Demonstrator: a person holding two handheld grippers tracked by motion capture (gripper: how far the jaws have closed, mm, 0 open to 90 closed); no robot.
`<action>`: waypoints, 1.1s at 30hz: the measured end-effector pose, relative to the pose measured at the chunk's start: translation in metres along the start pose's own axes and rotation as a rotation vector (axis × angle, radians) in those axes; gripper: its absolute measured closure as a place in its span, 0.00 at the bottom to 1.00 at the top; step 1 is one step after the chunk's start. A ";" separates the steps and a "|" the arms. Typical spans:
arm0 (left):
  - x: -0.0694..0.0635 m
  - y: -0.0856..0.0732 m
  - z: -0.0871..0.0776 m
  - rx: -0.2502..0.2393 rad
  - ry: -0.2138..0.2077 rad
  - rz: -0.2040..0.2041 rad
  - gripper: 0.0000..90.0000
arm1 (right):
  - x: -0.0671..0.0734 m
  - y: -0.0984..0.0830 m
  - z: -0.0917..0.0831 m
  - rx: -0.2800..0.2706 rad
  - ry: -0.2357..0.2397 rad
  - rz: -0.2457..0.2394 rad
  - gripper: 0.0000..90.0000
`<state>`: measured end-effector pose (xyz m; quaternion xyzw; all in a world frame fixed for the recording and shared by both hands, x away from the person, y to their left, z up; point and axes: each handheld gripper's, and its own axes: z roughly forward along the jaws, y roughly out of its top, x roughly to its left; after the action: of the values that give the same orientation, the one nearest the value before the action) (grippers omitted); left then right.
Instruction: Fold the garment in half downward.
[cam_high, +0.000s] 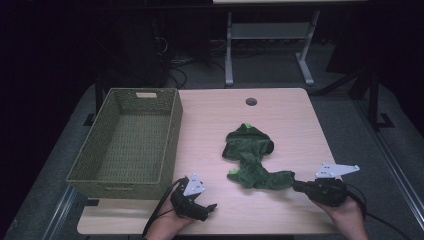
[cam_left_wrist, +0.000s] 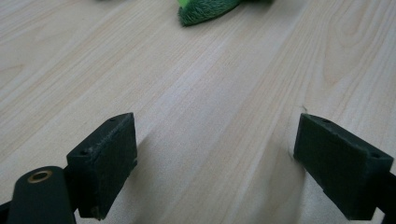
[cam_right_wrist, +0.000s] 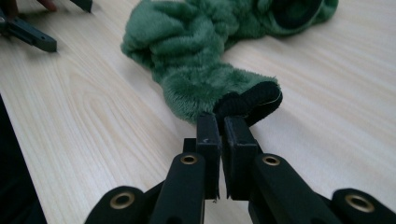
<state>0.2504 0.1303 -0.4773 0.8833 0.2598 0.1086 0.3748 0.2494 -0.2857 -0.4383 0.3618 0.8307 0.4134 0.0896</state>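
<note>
Two claws worked at the near edge of the table (cam_high: 280, 110). At lower right of the high view the right claw (cam_high: 296, 185) had its jaws pressed together on the black-lined cuff of a green plush garment (cam_high: 252, 157); in the right gripper view that claw (cam_right_wrist: 221, 126) pinched the dark hem where the fuzzy sleeve ended, with almost no gap between the pads. From that pinch the garment ran up and left across the wood in a crumpled heap, a hood-like part with bright green trim lying farthest away, near the middle of the frame. At lower centre-left of the high view the left claw (cam_high: 207, 209) rested low over bare wood, well apart from the garment; in the left gripper view its jaws stood wide apart with nothing between them (cam_left_wrist: 215, 158), and a tip of the green plush (cam_left_wrist: 205, 11) showed at the top edge. A woven basket (cam_high: 170, 140) sat at the left side of the table, reaching from the upper left toward the left claw.
</note>
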 end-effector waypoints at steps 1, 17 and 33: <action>0.000 0.000 0.000 0.001 0.000 0.000 0.14 | 0.000 0.003 -0.001 -0.008 0.002 -0.006 0.96; 0.000 0.001 0.001 -0.003 0.001 -0.003 0.14 | 0.018 0.047 0.019 -0.049 0.098 -0.127 0.96; 0.000 0.001 0.002 -0.007 0.000 -0.005 0.14 | 0.026 0.074 0.055 -0.043 0.185 -0.184 0.93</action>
<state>0.2514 0.1286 -0.4777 0.8813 0.2615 0.1089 0.3782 0.2941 -0.2049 -0.4144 0.2425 0.8560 0.4529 0.0580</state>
